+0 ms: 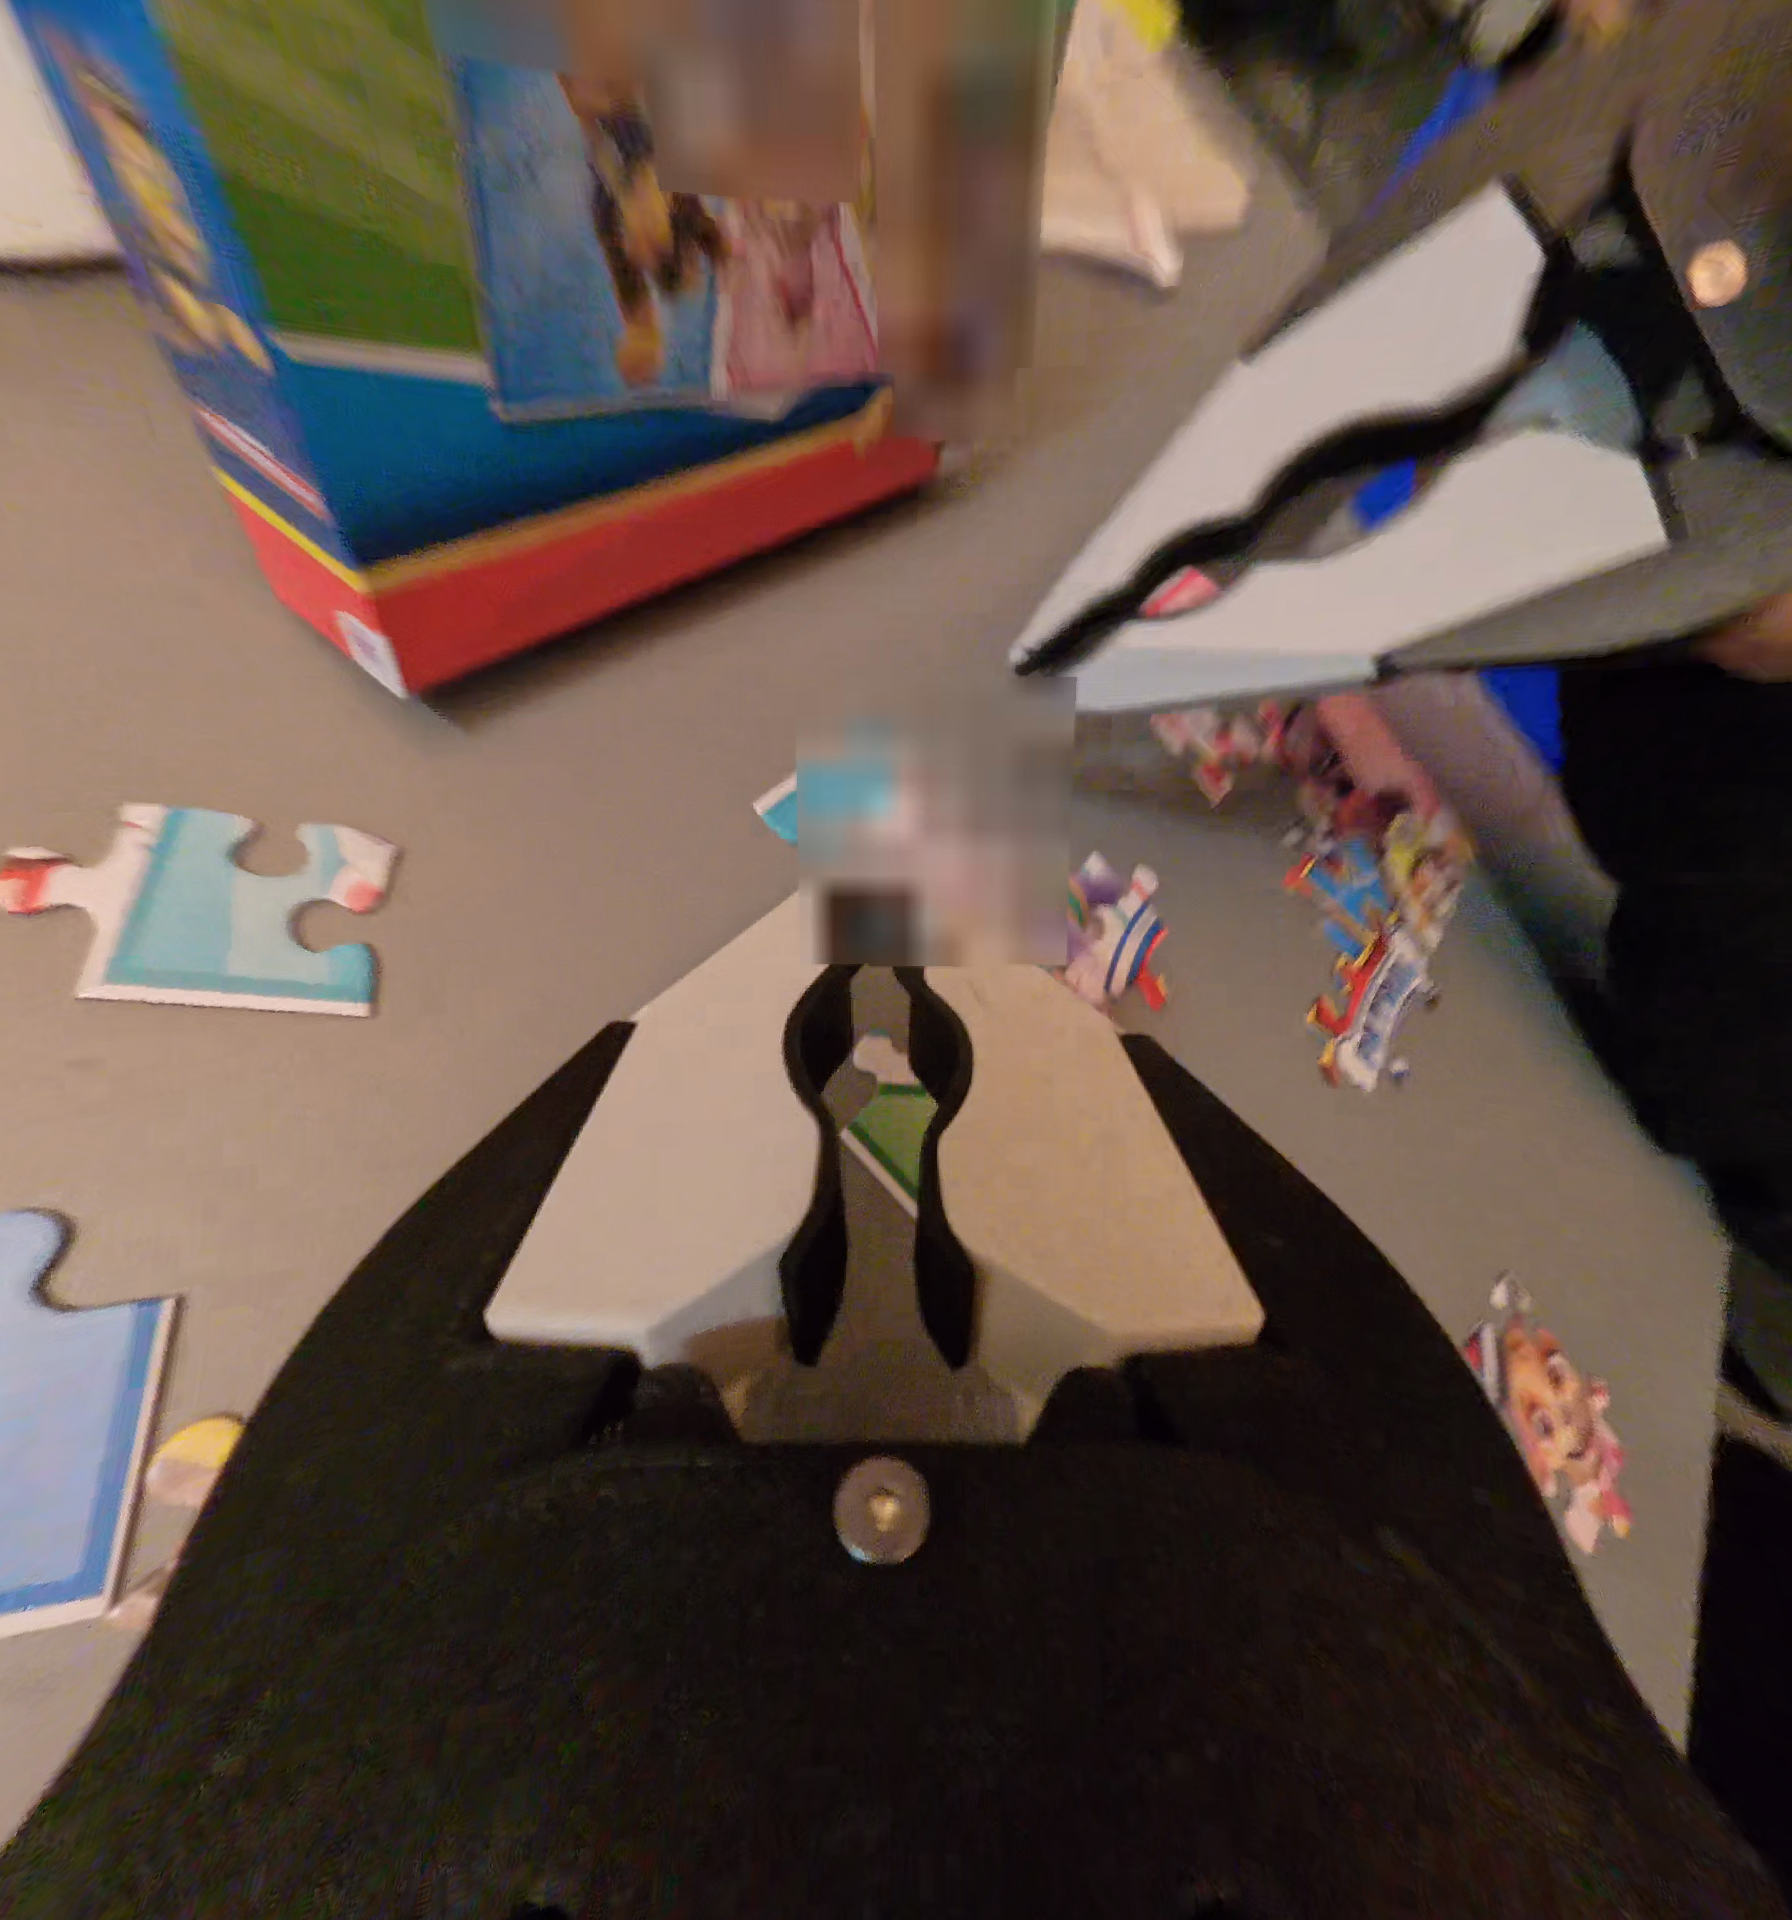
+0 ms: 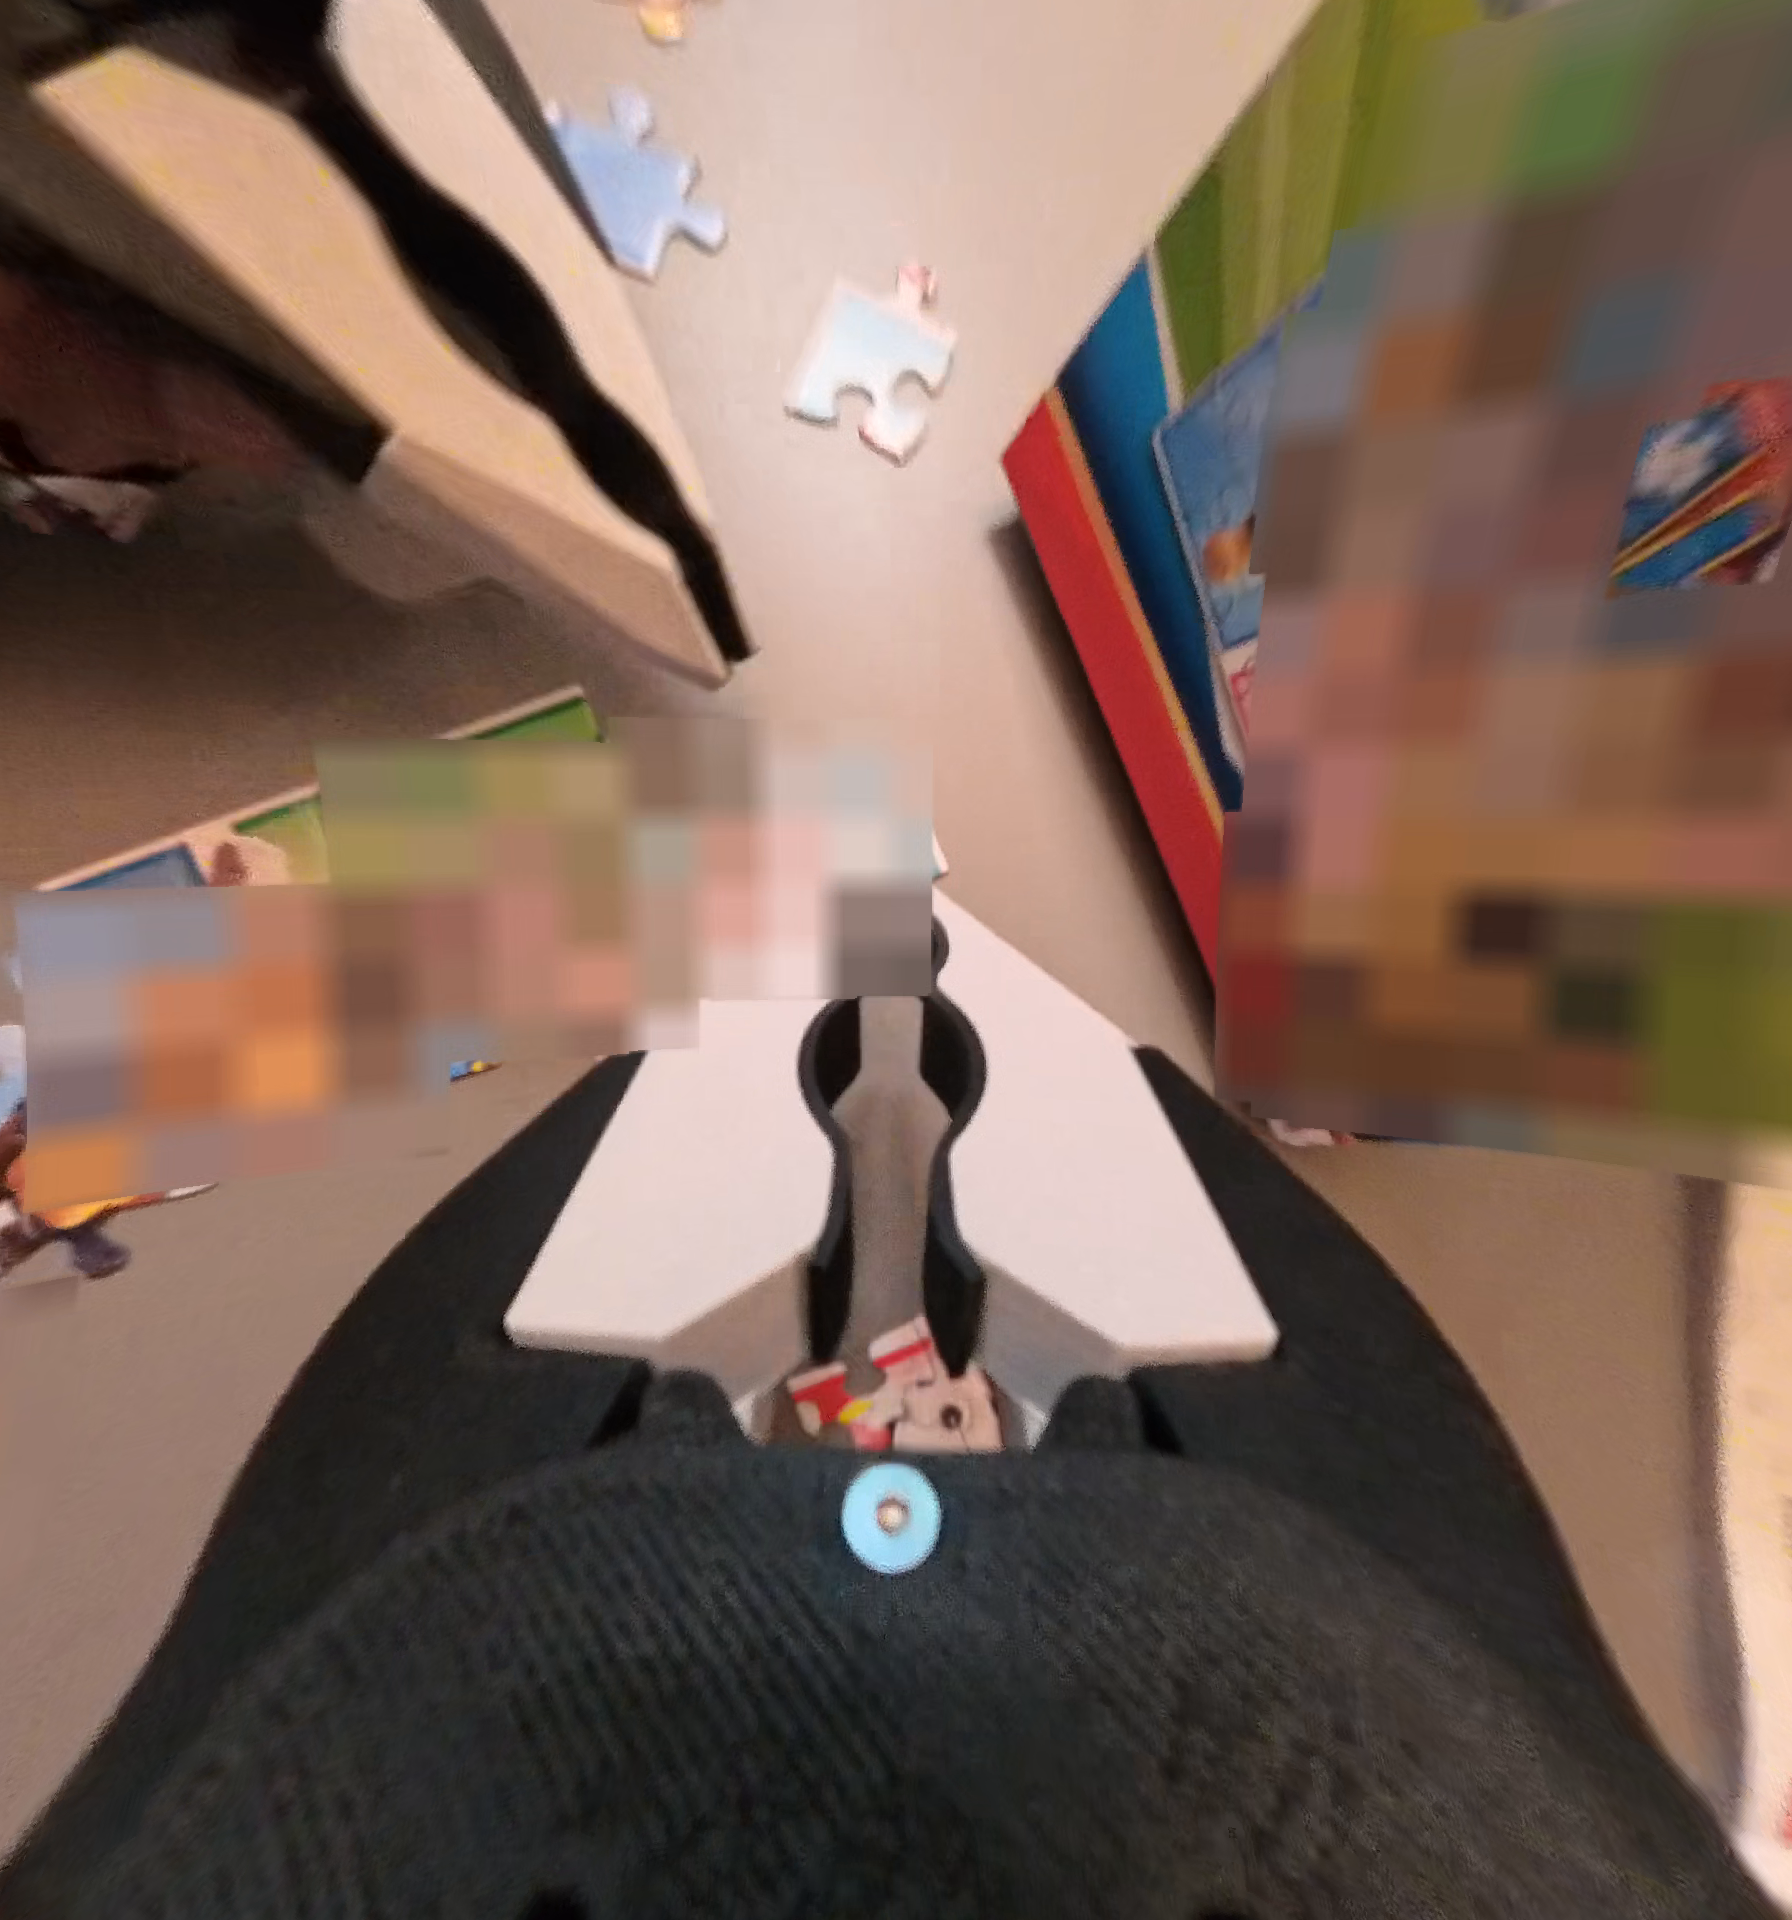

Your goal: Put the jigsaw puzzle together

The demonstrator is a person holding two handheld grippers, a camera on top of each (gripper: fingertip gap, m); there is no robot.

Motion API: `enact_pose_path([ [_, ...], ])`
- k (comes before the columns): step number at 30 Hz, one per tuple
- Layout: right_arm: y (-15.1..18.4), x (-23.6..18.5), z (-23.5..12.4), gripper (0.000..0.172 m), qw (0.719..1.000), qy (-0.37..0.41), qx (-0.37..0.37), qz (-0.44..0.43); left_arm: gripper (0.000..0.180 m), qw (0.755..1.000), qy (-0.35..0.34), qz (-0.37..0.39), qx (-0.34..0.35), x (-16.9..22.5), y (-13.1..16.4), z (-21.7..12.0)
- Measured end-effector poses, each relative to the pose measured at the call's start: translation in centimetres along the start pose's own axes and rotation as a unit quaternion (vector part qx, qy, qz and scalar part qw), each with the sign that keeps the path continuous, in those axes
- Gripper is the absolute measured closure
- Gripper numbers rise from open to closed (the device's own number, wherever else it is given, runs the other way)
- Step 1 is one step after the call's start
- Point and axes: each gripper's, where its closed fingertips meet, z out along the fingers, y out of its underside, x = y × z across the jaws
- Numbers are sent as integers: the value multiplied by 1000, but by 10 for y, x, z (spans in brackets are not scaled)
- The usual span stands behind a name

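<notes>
Both hand-held grippers over scattered jigsaw pieces

We find the left hand-held gripper (image 1: pixel 876 971) and right hand-held gripper (image 2: pixel 876 997) clenched, tips near each other above a light-blue puzzle piece (image 1: pixel 776 812) on the grey worktop (image 1: pixel 559 883). We cannot tell if either pinches anything. A red-and-blue puzzle box (image 1: pixel 580 561) stands nearby.

A red, blue and green puzzle box (image 1: pixel 580 540) is seen standing open ahead and to the left of the left gripper (image 1: pixel 876 971). A pale turquoise piece (image 1: pixel 217 914) and a blue piece (image 1: pixel 30 1455) are laid flat to its left. A joined cluster of pieces (image 1: pixel 1370 914) is located to its right. A green-printed piece (image 1: pixel 897 1127) is seen beneath the fingers.
</notes>
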Motion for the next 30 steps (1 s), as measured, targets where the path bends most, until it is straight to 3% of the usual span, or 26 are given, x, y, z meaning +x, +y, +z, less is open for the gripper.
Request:
enact_pose_path([
  [1, -8, -3, -13, 169, 1000, 16, 11, -11, 180, 999, 10, -14, 28, -1, -9, -8],
  [6, -14, -18, -66, 166, 990, 96, 101, -20, 180, 992, 15, -64, 107, -19, -33, -43],
  [10, 37, -8, -86, 167, 972, 177, 153, 31, 180, 984, -27, -72, 160, -39, -45, -79],
  [12, 53, -11, -94, 168, 963, 165, 197, 82, 180, 979, -28, -70, 190, -38, -50, -95],
  [15, 50, -26, -104, 168, 946, 107, 279, 128, 180, 975, -52, -38, 214, -37, -53, -107],
  [21, 62, -22, -102, 166, 949, 164, 250, 101, 180, 971, -115, 41, 206, -36, -45, -105],
  [27, 72, -22, -102, 161, 938, 159, 267, 150, 179, 970, -129, 66, 194, -27, -27, -98],
  [30, 70, -38, -97, 157, 934, 119, 288, 174, 177, 969, -128, 72, 197, -22, -25, -99],
])
